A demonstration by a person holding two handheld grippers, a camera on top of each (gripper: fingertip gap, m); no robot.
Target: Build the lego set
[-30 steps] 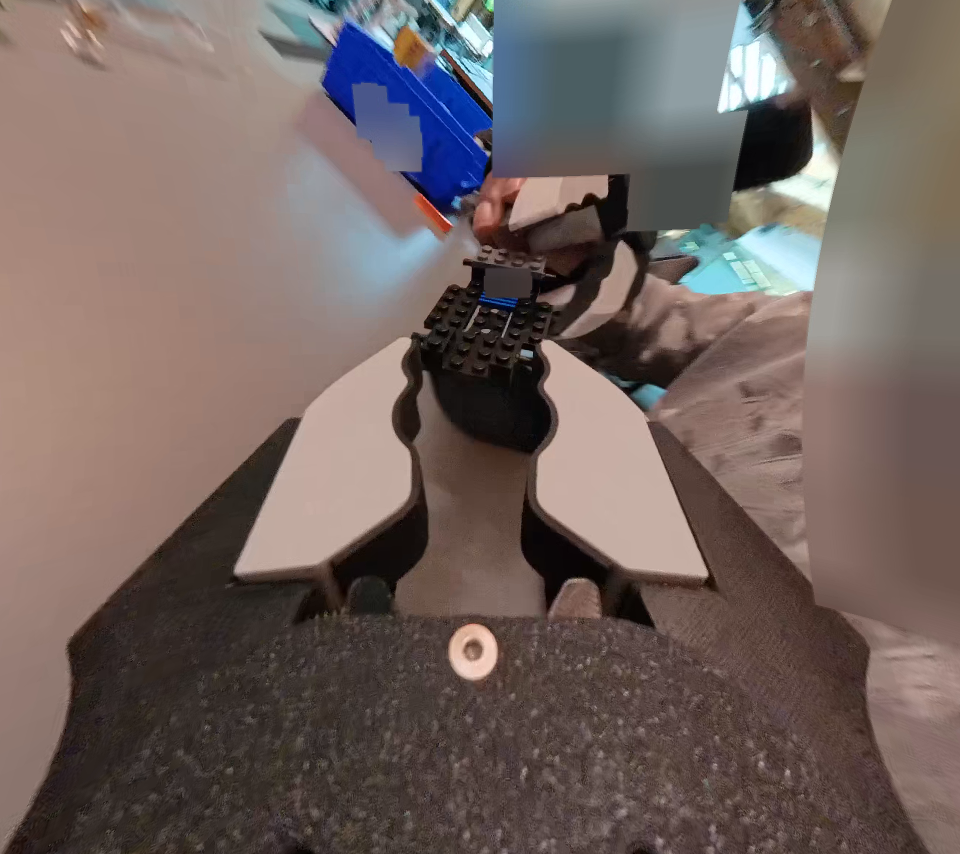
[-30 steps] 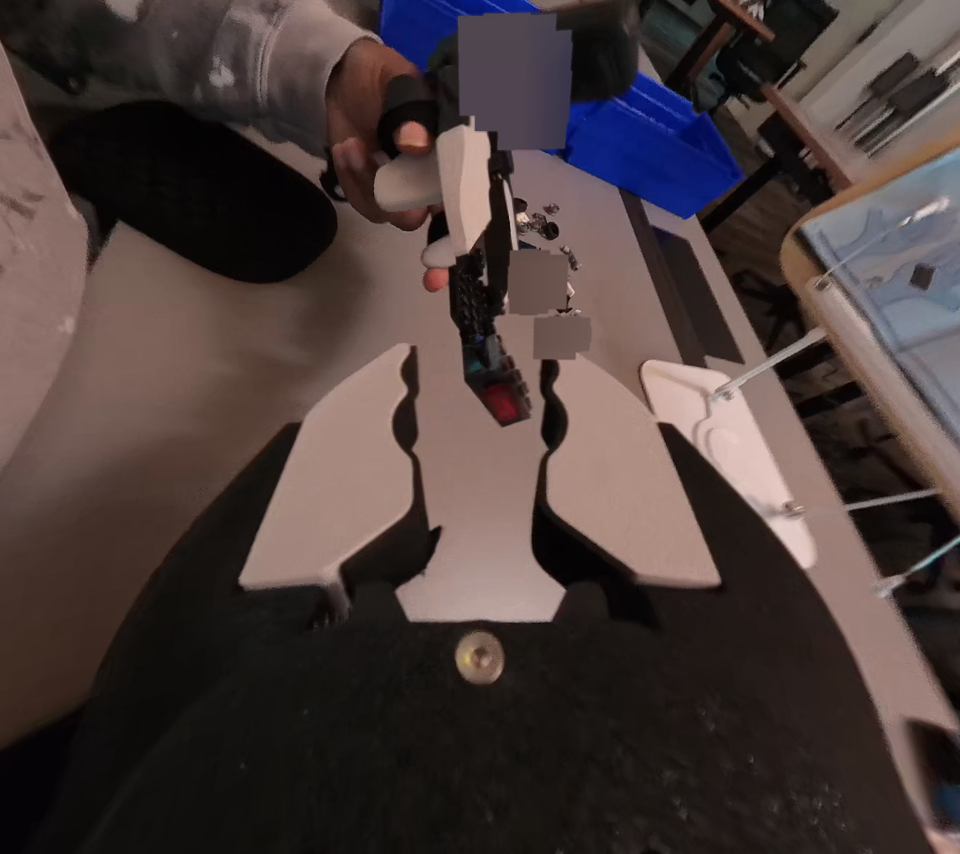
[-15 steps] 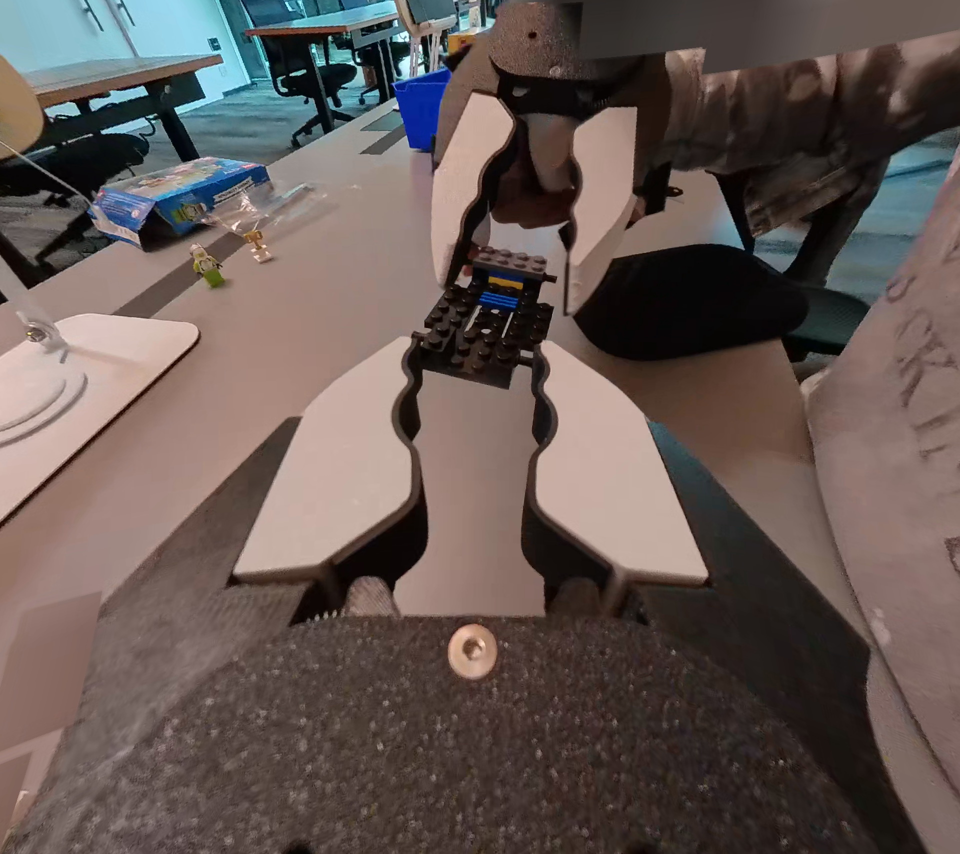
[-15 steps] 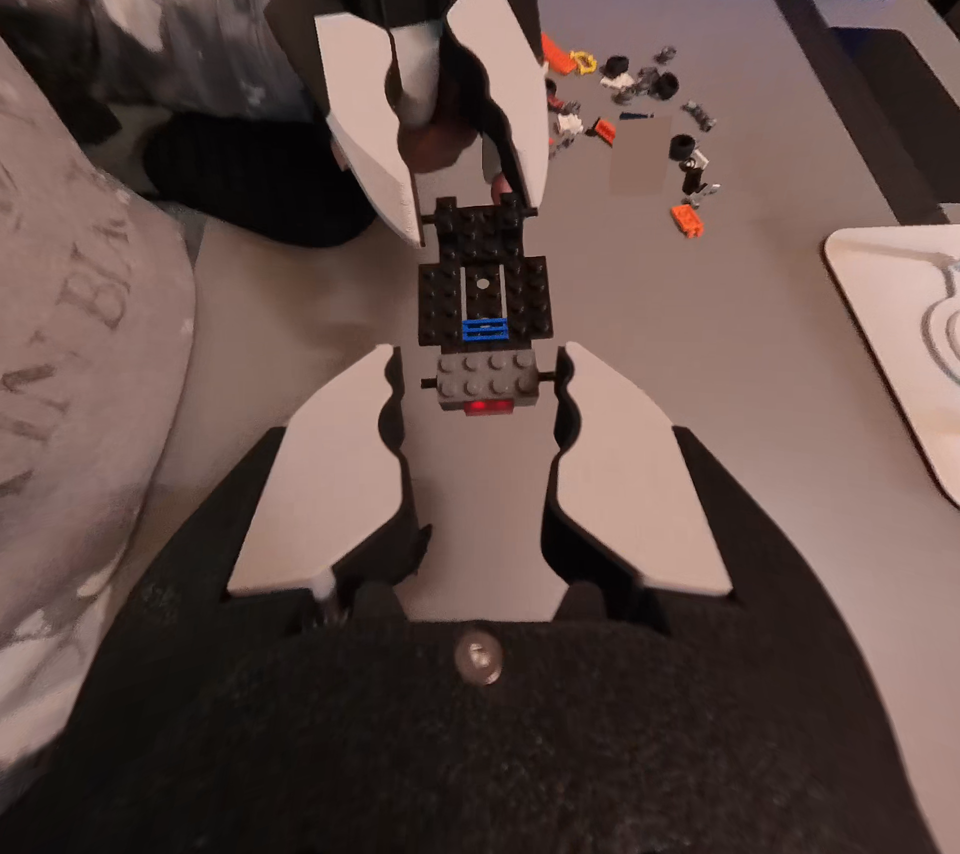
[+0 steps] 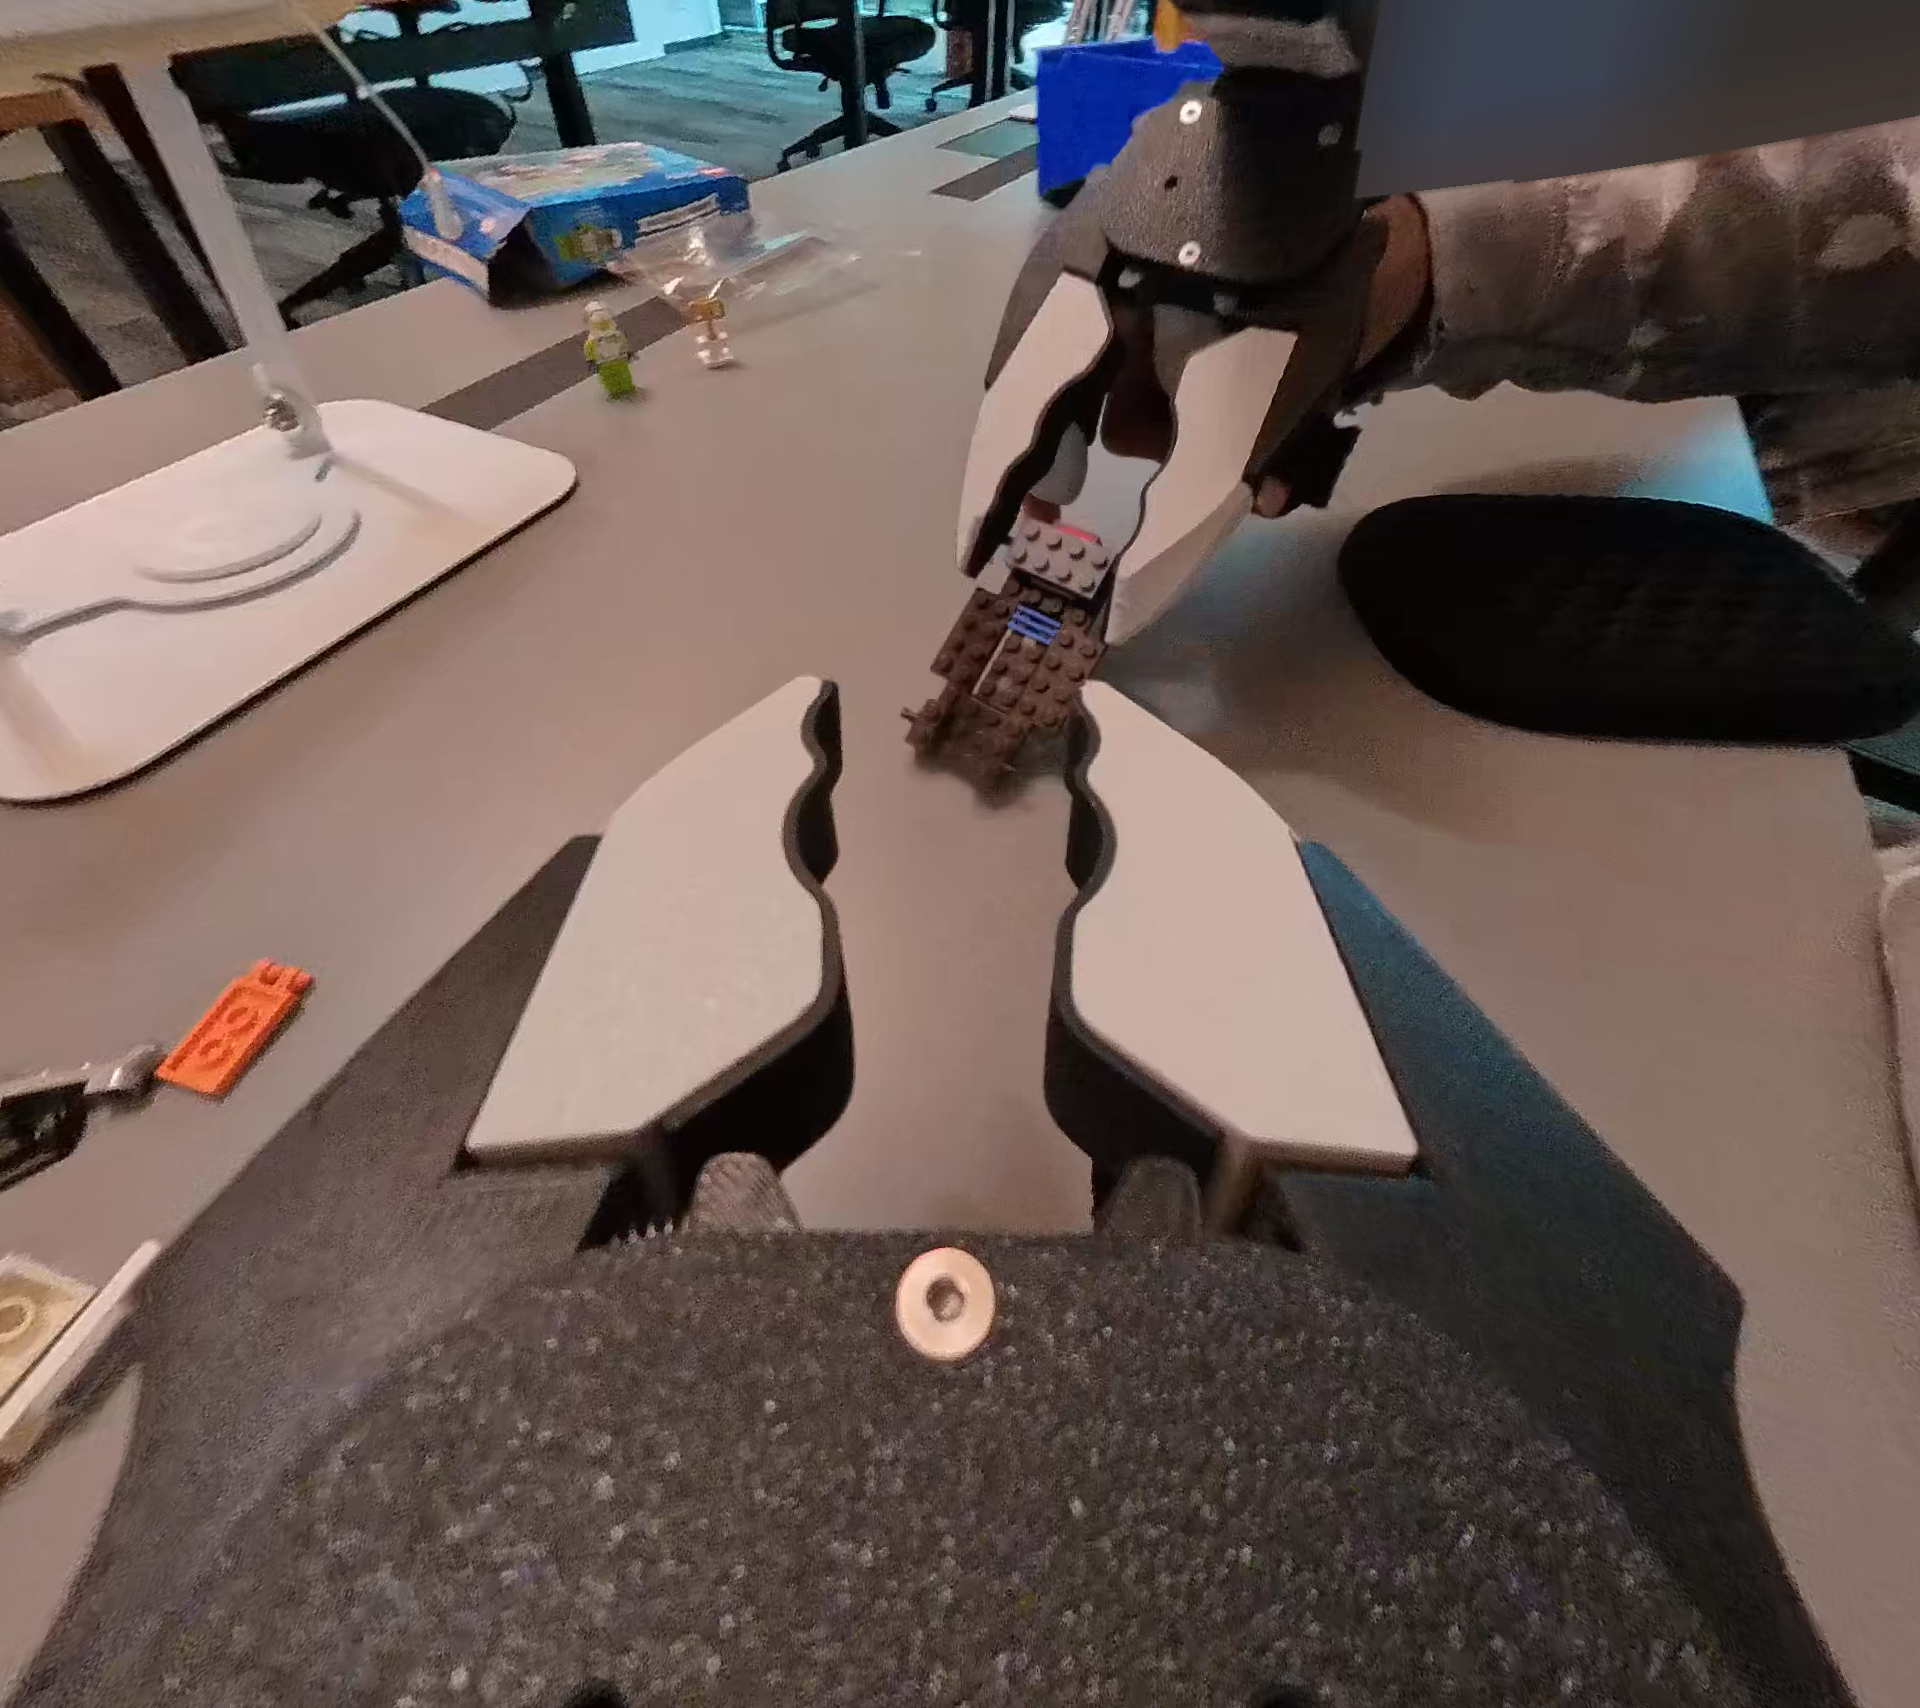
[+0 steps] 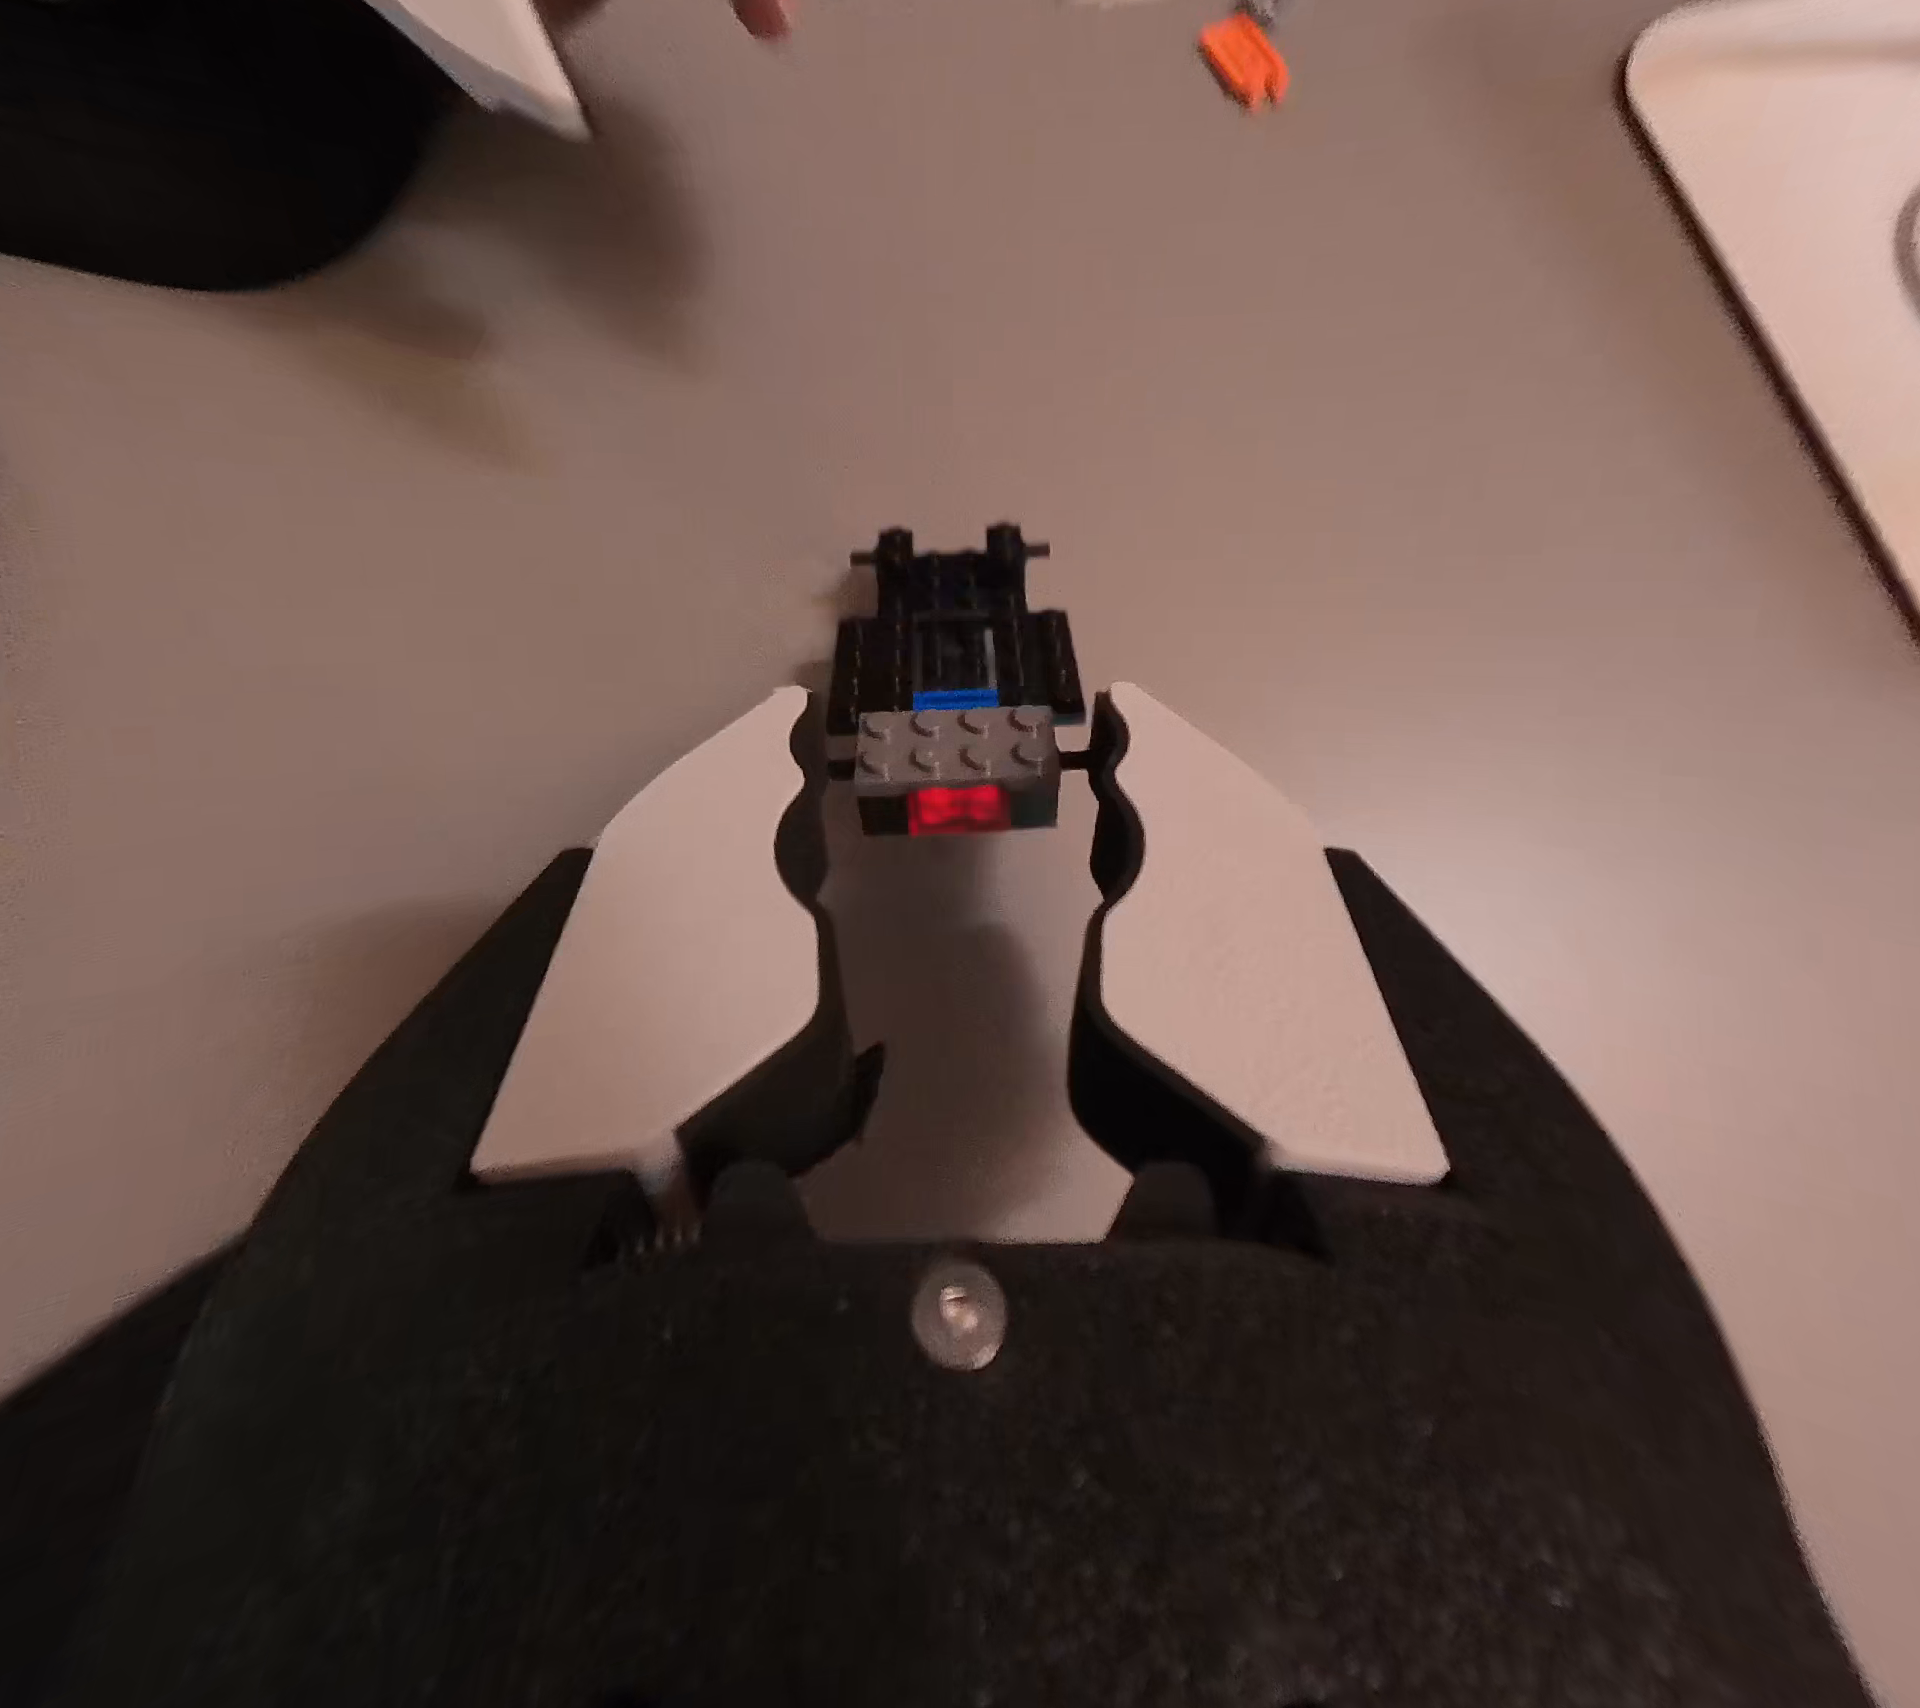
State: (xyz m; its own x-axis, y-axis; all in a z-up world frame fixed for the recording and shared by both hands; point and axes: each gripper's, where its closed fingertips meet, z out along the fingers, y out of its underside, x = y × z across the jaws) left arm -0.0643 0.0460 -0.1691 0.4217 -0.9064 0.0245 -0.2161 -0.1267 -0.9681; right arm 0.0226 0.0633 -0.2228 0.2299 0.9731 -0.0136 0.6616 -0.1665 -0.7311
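My right gripper point(image 6: 951, 723) grasps the black studded Lego chassis point(image 6: 956, 650) by its grey-brick, red-light end, far end tilted down toward the grey tabletop point(image 6: 1143, 370). My left gripper point(image 5: 951, 723) is released, jaws apart, just short of it. Blue printed cardboard box point(image 5: 571, 219): writing illegible. An orange hinged plate point(image 5: 234, 1024) lies left.

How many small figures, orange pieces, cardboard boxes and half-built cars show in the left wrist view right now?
small figures: 2
orange piece: 1
cardboard box: 1
half-built car: 1
Total: 5
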